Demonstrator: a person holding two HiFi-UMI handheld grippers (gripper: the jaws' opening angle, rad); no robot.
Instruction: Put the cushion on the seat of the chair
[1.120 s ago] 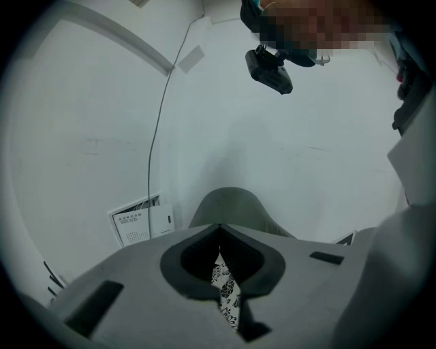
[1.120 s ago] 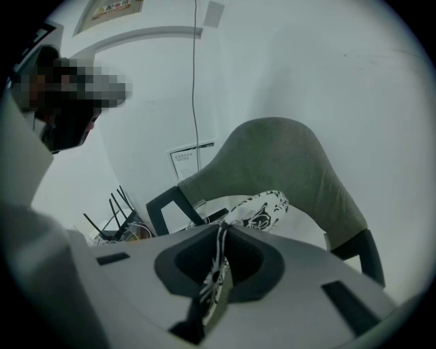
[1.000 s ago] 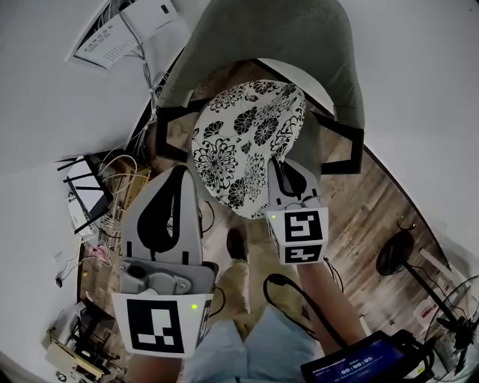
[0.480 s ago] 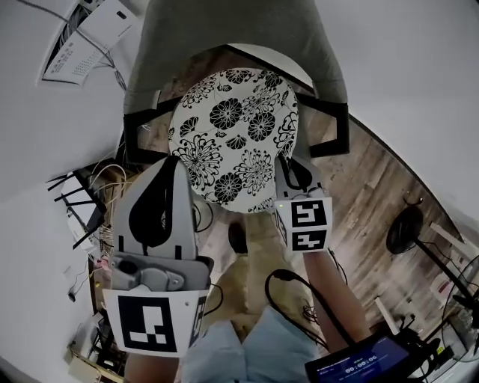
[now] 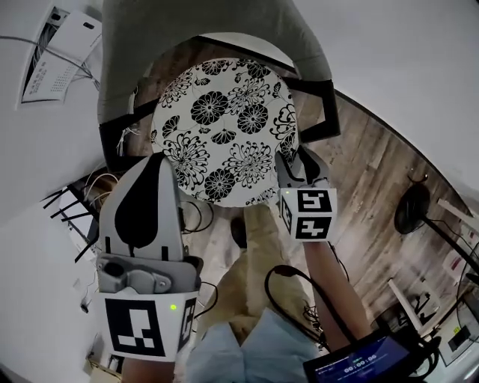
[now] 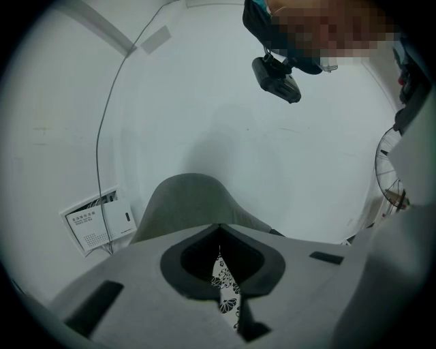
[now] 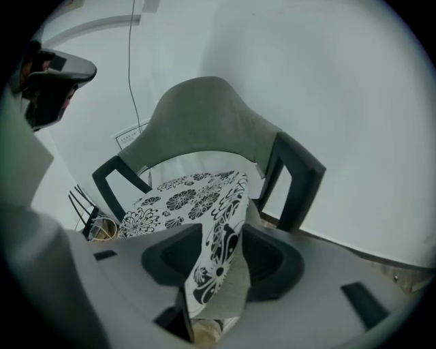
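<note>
The round cushion [image 5: 224, 127], white with black flowers, lies over the seat of the grey chair [image 5: 209, 22] with dark armrests. My left gripper [image 5: 159, 158] is at the cushion's left front edge. In the left gripper view its jaws [image 6: 219, 238] are shut on a thin strip of the cushion [image 6: 225, 293]. My right gripper [image 5: 290, 155] is at the right front edge. In the right gripper view its jaws [image 7: 222, 235] are opening, and the cushion's edge [image 7: 218, 266] hangs loose between them. The chair's backrest [image 7: 204, 123] rises behind.
A wall box with cables [image 5: 56, 52] is at the upper left. A dark rack and tangled cables [image 5: 82, 194] lie on the floor left of the chair. A fan [image 5: 412, 209] stands on the wooden floor at right. The person's legs [image 5: 254, 299] are just in front of the seat.
The cushion has come down from a tilt to lie flatter and further onto the seat. Both grippers moved forward and down with it.
</note>
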